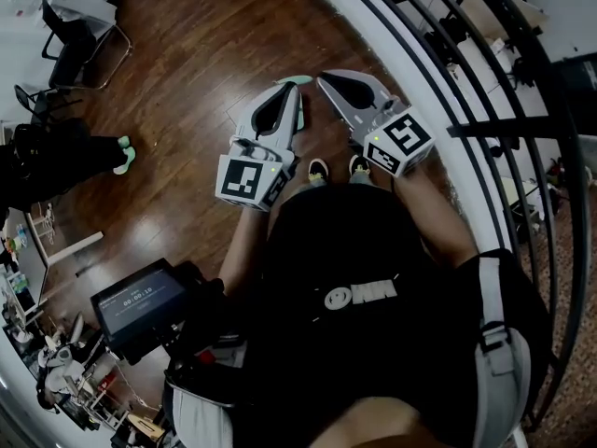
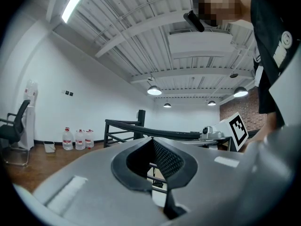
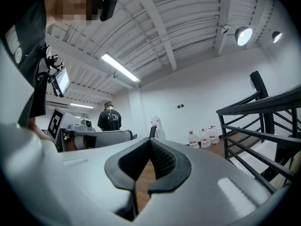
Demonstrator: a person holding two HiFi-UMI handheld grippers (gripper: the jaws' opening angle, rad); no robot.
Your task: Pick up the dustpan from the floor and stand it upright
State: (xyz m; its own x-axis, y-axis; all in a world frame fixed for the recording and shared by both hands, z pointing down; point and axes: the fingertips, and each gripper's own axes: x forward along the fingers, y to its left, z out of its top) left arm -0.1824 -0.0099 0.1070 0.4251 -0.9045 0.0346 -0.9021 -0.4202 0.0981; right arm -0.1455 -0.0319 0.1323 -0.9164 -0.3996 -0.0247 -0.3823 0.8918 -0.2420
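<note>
The person is holding two hand-held grippers out level above the wooden floor (image 1: 205, 54), side by side and near each other. The left hand-held gripper (image 1: 295, 88) is keeping its jaws together, the ribbed pads (image 2: 165, 158) meeting at the tips with nothing between them. The right hand-held gripper (image 1: 323, 80) is doing the same, with only floor showing through the slit below its pads (image 3: 162, 160). Each is carrying one marker cube, two in all.

I cannot tell where the dustpan is lying. A small pale-green piece (image 1: 298, 79) is peeking out on the floor just past the left hand-held gripper's tip, mostly hidden, and what it is cannot be made out. Neither hand-held gripper is touching it.

Two shoes (image 1: 318, 170) of the person are showing below the grippers. A black railing (image 1: 485, 129) is curving along the right side. Three water bottles (image 2: 78, 139) are standing in a row against the white wall, and one office chair (image 2: 11, 126) is sitting near them. Four ceiling lamps (image 2: 154, 90) are glowing overhead in the left gripper view. One other person (image 3: 109, 117) in black is standing far off, back turned.
</note>
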